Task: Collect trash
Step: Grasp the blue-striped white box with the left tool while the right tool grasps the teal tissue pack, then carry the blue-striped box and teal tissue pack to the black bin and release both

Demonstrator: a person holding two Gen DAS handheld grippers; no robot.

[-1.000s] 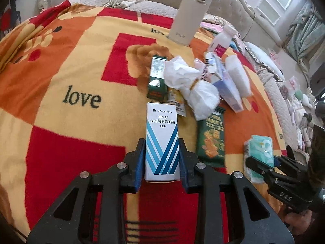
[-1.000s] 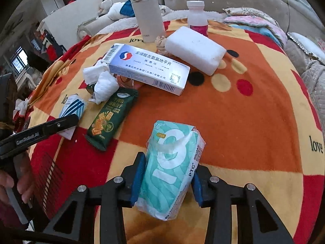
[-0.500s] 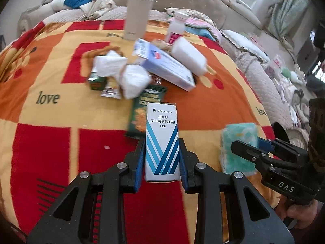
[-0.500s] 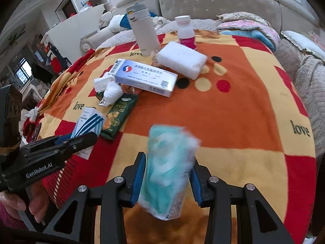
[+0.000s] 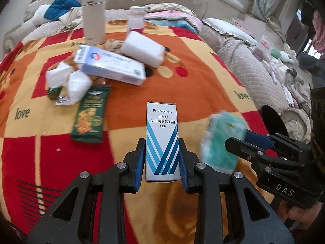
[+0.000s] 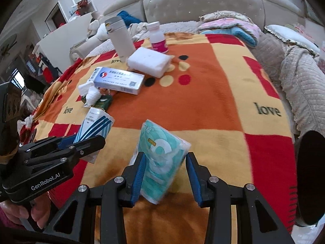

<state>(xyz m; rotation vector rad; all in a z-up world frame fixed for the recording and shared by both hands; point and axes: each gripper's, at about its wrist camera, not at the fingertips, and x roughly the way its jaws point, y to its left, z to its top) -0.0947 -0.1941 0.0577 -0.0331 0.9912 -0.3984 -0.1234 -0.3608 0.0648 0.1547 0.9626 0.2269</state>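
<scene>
Above the near edge of a red, orange and yellow blanket [image 5: 203, 77] woven with the word "love", the left gripper [image 5: 162, 158] is clamped on an upright white eye-drop box [image 5: 162, 140] with blue chevrons, headed "NOVARTIS" over a line of Chinese characters. Just to its right, the right gripper [image 6: 165, 174] squeezes a teal-and-white tissue pack [image 6: 162, 160]; the pack's print is too small to read, and in the left wrist view it is smeared by blur. The right tool's body reads "DAS", the left's "GenRobot.AI".

Farther off lies the rest of the litter: a green snack wrapper [image 5: 90, 116] with orange artwork, its lettering illegible; two crumpled white tissues [image 5: 69, 81] covering most of a small green packet; and a long white medicine box [image 5: 110, 67] with a red-and-blue emblem and a blurred line of text. Beyond it are a plain white block [image 5: 143, 48], a white flask [image 5: 93, 16] and a pink-labelled white bottle [image 5: 136, 20]. A round black shape at the far right is cut off by the frame.
</scene>
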